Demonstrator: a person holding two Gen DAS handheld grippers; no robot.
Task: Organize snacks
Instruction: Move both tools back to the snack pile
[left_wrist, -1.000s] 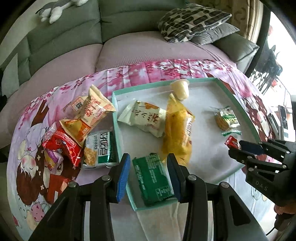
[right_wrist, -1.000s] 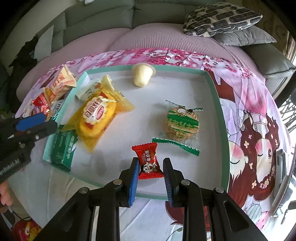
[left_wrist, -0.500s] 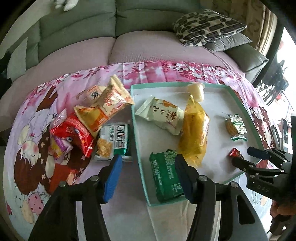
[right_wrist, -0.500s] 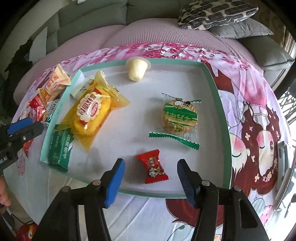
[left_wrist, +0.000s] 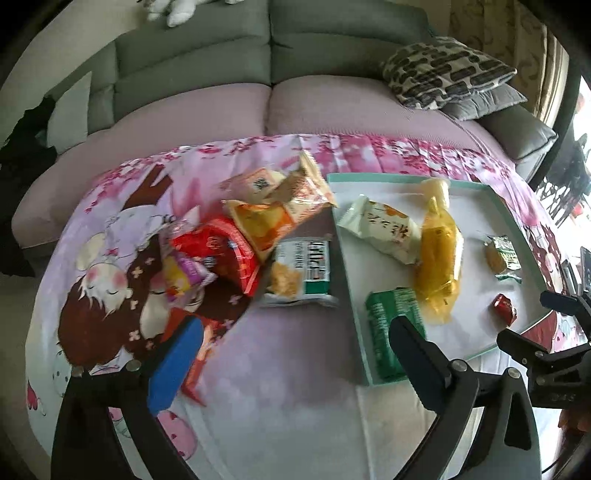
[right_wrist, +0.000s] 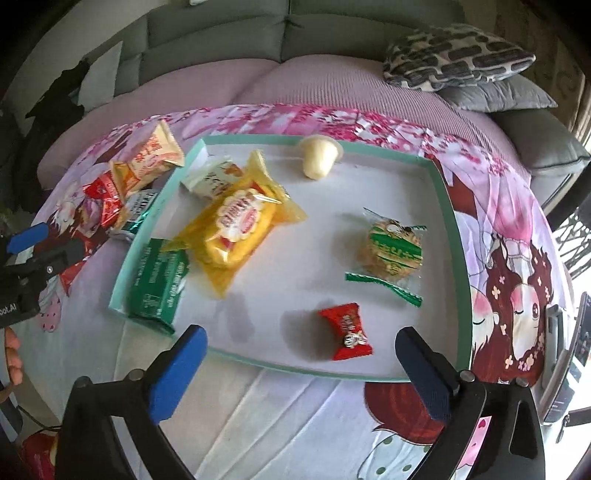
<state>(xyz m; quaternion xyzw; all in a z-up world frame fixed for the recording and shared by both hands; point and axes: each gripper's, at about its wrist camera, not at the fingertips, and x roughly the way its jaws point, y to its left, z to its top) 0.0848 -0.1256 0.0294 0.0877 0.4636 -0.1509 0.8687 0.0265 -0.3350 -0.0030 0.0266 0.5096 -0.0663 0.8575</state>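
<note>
A: Where are your snacks?
B: Small red foil candy (right_wrist: 346, 331) lies lower centre in the shallow teal-rimmed tray (right_wrist: 453, 221); green packet (left_wrist: 392, 332) at its corner.
A: Your jaws?
B: Left gripper (left_wrist: 291, 363) and right gripper (right_wrist: 301, 373) have just opened wide, holding nothing.

Left gripper (left_wrist: 291, 354) jaws spread wide, just been opening, nothing between them. Green packet (left_wrist: 391, 328) lies inside the teal tray (left_wrist: 351, 295) at its near corner, partly behind the right finger. Yellow bag (left_wrist: 439, 254) and red candy (left_wrist: 504, 308) also in tray. Loose snack pile (left_wrist: 258, 229) (outside, left) on floral cloth (left_wrist: 110, 206).
</note>
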